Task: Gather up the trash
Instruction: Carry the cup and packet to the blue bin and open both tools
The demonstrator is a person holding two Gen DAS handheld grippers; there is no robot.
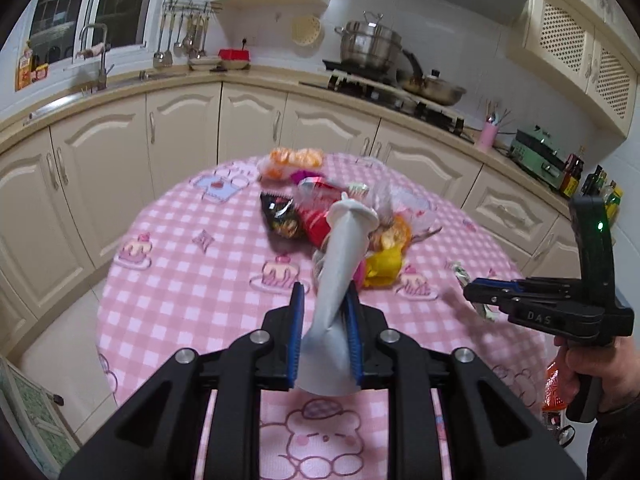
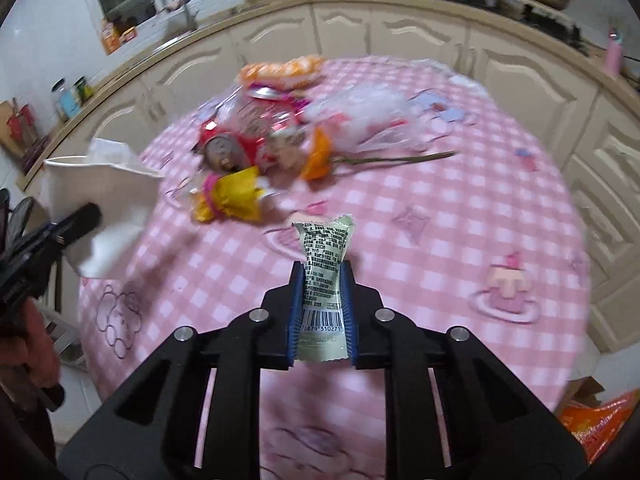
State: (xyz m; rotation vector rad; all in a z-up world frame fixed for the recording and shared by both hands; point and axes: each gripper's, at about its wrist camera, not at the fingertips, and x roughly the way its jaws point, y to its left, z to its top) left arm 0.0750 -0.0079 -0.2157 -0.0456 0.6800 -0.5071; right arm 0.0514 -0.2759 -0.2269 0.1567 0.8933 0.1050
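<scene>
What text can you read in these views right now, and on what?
"DAS": moulded on the right gripper.
"76879 310271": below the barcode on the pale green wrapper that this gripper holds.
Small print on that wrapper: too small to read.
Black snack packet: blurred.

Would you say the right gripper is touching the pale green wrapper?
Touching: the right wrist view shows the right gripper with both blue pads pressed against the pale green wrapper.

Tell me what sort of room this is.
A home kitchen, most likely: a gas stove with a steel pot, a sink faucet under the window, and cream cabinets behind the pink checked table.
</scene>
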